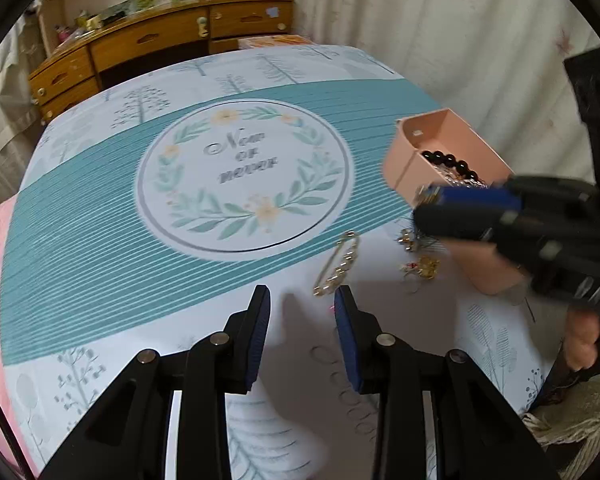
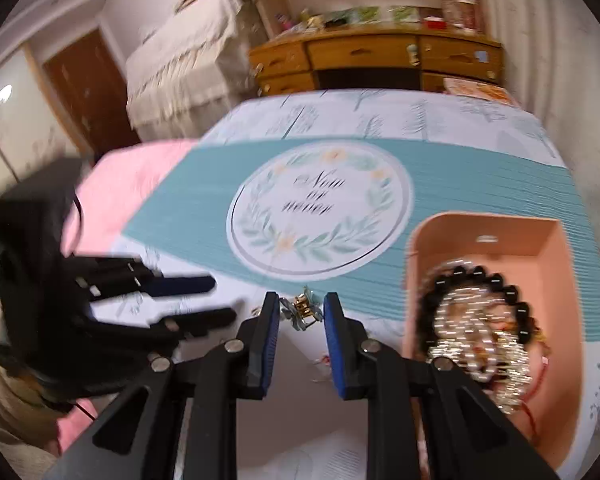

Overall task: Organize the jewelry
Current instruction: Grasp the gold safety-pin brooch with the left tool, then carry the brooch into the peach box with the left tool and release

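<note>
A pink box (image 1: 408, 168) (image 2: 488, 224) stands on the printed tablecloth (image 1: 100, 240) and holds a black bead bracelet (image 2: 480, 276) and glittering chains (image 2: 480, 344). My right gripper (image 2: 302, 300) (image 1: 418, 208) is shut on a small gold and silver ornament (image 2: 300, 312), which spans the gap between its blue pads, just left of the box. A gold chain bracelet (image 1: 338, 268) lies on the cloth beyond my left gripper (image 1: 303, 294) (image 2: 224, 300), which is open with nothing in it. More small gold pieces (image 1: 420, 268) lie below the right gripper.
A wooden dresser (image 1: 140, 40) (image 2: 380, 56) stands behind the table, with a pale curtain (image 1: 420, 40) to the right. Pink fabric (image 2: 132, 184) covers the table's left edge. A person's hand (image 1: 580, 344) holds the right gripper. The right wrist view is blurred.
</note>
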Demonstrator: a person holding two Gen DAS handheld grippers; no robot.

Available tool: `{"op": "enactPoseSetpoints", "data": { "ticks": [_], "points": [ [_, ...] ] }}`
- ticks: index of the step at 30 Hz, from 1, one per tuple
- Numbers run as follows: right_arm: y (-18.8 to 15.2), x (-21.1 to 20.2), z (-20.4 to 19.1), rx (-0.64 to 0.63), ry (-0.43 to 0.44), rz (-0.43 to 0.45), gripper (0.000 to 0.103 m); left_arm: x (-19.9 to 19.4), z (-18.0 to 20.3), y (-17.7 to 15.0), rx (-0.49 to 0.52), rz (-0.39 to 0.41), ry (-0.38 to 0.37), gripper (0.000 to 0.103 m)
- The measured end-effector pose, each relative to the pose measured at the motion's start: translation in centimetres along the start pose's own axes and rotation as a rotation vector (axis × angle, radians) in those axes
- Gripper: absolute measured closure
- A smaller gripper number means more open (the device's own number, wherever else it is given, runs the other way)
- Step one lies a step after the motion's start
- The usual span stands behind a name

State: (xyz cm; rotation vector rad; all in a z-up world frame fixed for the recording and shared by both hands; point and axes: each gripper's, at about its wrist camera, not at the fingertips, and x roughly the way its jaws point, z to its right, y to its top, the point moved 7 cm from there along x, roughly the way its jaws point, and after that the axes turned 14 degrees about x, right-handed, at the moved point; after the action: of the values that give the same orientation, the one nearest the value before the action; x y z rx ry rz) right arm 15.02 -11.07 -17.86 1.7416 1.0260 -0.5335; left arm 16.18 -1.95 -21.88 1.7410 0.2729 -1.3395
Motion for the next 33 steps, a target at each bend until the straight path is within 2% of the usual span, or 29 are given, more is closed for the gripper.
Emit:
{"op": "enactPoseSetpoints", "data": {
  "ticks": [6, 14, 15, 16, 17, 21, 27, 33],
  "points": [
    [0.3, -1.8, 1.5, 0.042, 0.006, 0.029, 0.081, 1.8, 1.5, 1.4, 0.056, -0.024, -0.029, 0.071],
    [0.0, -2.7, 2.1, 0.057, 0.027, 0.044, 0.08, 3.6, 1.9, 2.3, 0.102, -0.073, -0.027, 0.072],
    [0.0, -2.7, 2.3, 0.064, 0.032, 0.044, 0.081, 3.7, 2.0, 2.4, 0.106, -0.077, -0.024, 0.076],
    [0.0, -2.8, 2.4, 0.07, 0.034, 0.045, 0.081, 3.8, 1.9, 2.6, 0.113, -0.083, -0.013, 0.087],
    [0.1, -2.9, 2.6, 0.078, 0.037, 0.048, 0.08, 3.9, 1.9, 2.6, 0.121, -0.09, -0.005, 0.092],
    [0.0, -3.4, 3.2, 0.094, 0.044, 0.067, 0.08, 4.0, 1.6, 2.7, 0.085, -0.096, -0.031, 0.092],
    [0.4, -5.4, 4.5, 0.124, 0.052, 0.133, 0.081, 2.5, 1.4, 3.6, -0.003, -0.042, -0.067, 0.093],
    [1.3, -7.6, 7.3, 0.198, 0.018, 0.222, 0.081, -0.7, 3.4, 6.5, 0.006, 0.055, -0.086, 0.092]
  ]
}}
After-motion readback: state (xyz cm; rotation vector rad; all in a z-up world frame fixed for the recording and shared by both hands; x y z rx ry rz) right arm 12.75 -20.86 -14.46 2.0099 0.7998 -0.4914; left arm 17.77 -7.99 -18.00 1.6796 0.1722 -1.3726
